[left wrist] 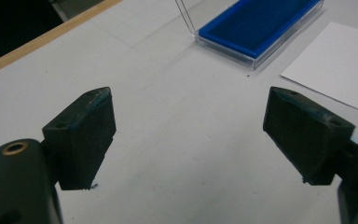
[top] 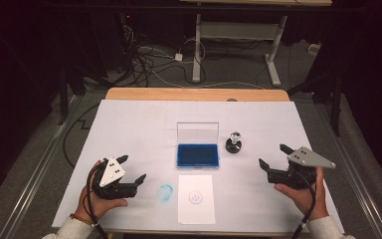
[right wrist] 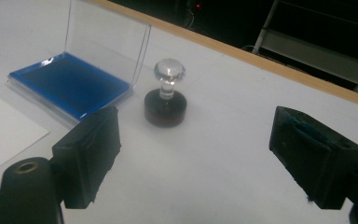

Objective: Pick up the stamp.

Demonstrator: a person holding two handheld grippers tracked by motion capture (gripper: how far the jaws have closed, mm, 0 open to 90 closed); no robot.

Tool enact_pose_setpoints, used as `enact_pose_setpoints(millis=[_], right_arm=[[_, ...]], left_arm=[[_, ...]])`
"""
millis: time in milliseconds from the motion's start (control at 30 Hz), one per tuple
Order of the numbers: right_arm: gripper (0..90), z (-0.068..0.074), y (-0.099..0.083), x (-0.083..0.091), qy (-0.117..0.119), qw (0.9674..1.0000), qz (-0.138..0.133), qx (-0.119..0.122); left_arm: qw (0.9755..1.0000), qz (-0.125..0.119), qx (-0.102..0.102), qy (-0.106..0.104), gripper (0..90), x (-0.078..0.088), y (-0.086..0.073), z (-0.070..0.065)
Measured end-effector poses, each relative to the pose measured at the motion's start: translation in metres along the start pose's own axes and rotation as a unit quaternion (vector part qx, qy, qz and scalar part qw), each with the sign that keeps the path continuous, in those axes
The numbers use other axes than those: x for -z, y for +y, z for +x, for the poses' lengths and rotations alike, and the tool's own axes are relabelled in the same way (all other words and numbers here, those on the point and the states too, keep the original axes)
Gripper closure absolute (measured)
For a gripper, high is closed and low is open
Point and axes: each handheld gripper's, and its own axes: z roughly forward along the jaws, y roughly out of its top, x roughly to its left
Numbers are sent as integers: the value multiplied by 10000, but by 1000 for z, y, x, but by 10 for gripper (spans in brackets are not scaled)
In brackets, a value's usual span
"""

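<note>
We hold both tongs spread wide and empty above the white tabletop (top: 129,124): left tongs (top: 131,169) near a blue smudge (top: 165,193), right tongs (top: 274,157) well right of the stamp (top: 234,142). The stamp stands upright just beside the open blue ink pad (top: 197,155); the paper sheet (top: 196,199) bears what seems a faint print.

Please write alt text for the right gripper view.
The open right gripper faces a round stamp with a clear knob, standing on the white table. Left of it lies an open blue ink pad, lid raised.
</note>
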Motion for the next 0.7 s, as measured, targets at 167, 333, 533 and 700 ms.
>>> enact_pose_setpoints(millis=[167,333,533,700], right_arm=[[168,-4,19,-28,158,9993,331,124],[172,-8,37,-64,519,9943,912,175],[204,-12,59,-93,889,9837,1508,400],[203,-9,69,-114,824,9759,1919,633]], left_arm=[[10000,31,24,-9,167,-1,-2,1],[9999,113,58,-32,167,-2,-3,1],[9998,160,74,0,167,-3,-4,1],[9998,180,64,11,167,-3,-4,0]])
